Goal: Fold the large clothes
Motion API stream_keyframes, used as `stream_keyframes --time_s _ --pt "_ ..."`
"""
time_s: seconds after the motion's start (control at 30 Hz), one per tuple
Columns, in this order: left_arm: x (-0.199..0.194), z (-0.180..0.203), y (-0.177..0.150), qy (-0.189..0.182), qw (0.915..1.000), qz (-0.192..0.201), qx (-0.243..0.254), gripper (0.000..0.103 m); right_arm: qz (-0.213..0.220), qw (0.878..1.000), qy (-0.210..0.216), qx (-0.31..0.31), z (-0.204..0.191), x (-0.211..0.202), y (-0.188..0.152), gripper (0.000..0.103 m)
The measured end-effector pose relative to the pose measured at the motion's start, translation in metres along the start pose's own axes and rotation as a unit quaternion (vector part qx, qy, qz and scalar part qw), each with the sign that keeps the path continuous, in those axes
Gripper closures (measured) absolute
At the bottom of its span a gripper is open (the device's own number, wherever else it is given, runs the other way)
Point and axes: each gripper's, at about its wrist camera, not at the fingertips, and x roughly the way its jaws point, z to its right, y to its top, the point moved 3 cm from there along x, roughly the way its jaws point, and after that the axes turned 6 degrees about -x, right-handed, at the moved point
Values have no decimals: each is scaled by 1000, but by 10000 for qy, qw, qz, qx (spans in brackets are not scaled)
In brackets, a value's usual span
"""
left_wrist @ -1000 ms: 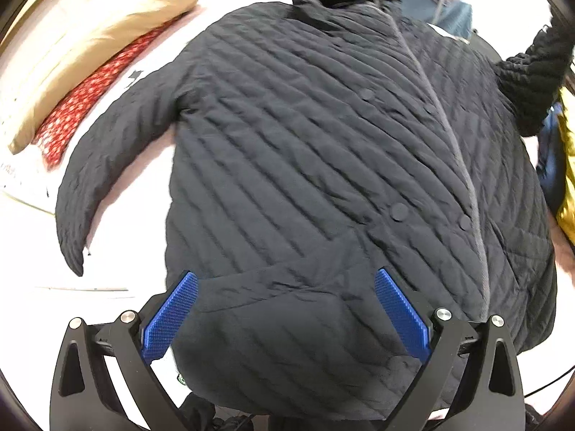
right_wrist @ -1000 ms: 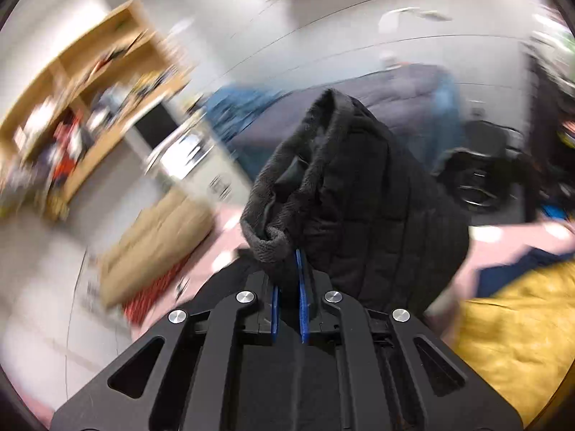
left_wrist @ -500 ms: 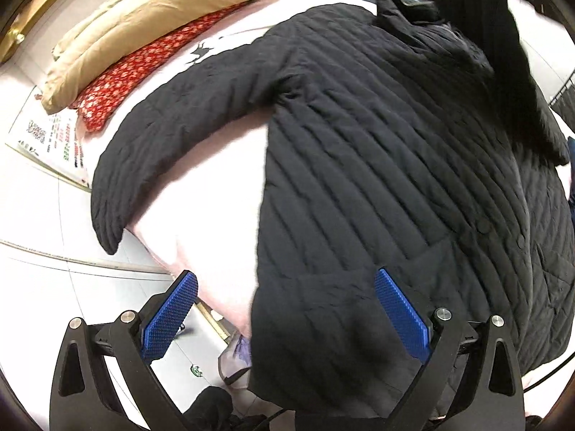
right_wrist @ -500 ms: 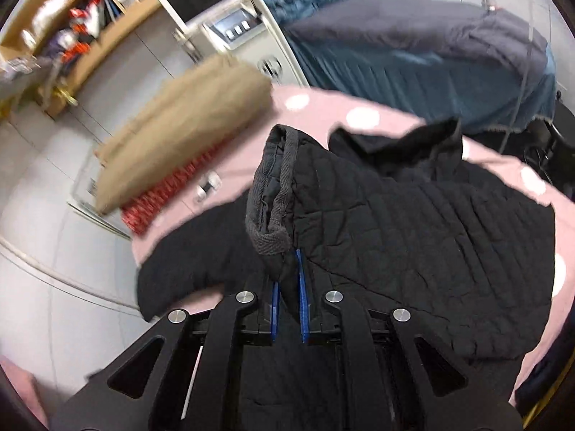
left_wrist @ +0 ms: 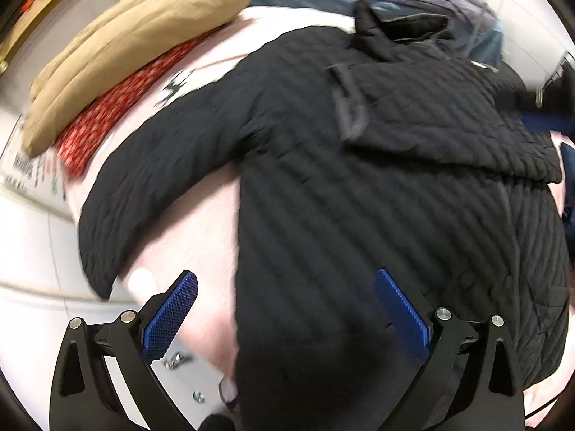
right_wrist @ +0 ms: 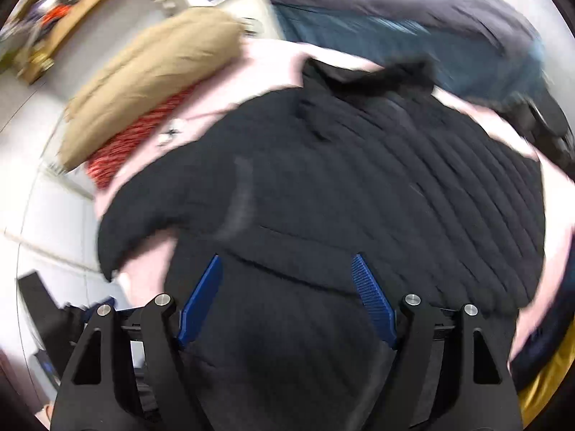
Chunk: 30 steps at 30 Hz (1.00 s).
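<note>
A large black quilted jacket (left_wrist: 359, 197) lies face up on a pink bed (left_wrist: 201, 222). Its right sleeve (left_wrist: 442, 122) is folded across the chest, cuff toward the middle. Its other sleeve (left_wrist: 143, 179) stretches out to the left, toward the bed's edge. My left gripper (left_wrist: 285, 309) is open and empty above the jacket's lower left hem. My right gripper (right_wrist: 287, 294) is open and empty above the jacket (right_wrist: 359, 186), just below the folded sleeve's edge. Both views are blurred by motion.
A tan pillow (left_wrist: 136, 46) on a red patterned cushion (left_wrist: 118, 107) lies at the bed's far left. A blue-grey blanket (right_wrist: 413, 10) lies beyond the collar. Yellow cloth (right_wrist: 546, 384) shows at the right edge. White floor (left_wrist: 32, 251) is left of the bed.
My right gripper carried the right sleeve over the jacket's chest, then opened and let it go; the sleeve now lies folded across. My left gripper stayed open and shifted left.
</note>
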Motion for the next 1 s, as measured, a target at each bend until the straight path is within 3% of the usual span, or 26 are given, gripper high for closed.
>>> stream_keyframes --time_s 0.17,0.3,0.43,0.53,0.67,0.87,1.0 --pt "7 47 30 -284 9990 175 305 7 -222 9943 -641 821 87 3 -22 29" --pt "22 81 60 -430 9978 239 455 7 -354 9926 -1015 557 113 13 -24 29" --pt "49 107 79 -278 9979 126 576 7 -593 9920 -1074 308 123 35 -26 29" --pt "77 115 82 -196 9977 -288 587 5 -796 9885 -1282 71 122 51 -28 29" --pt "106 113 81 -383 9963 -669 385 5 -939 9845 -1473 -179 119 70 -31 23" --pt "122 120 84 -321 9951 -829 425 5 -1190 9724 -1908 -615 108 91 -35 13" --pt "126 126 88 -307 9950 -838 446 4 -1230 9717 -1967 -437 108 86 -35 13"
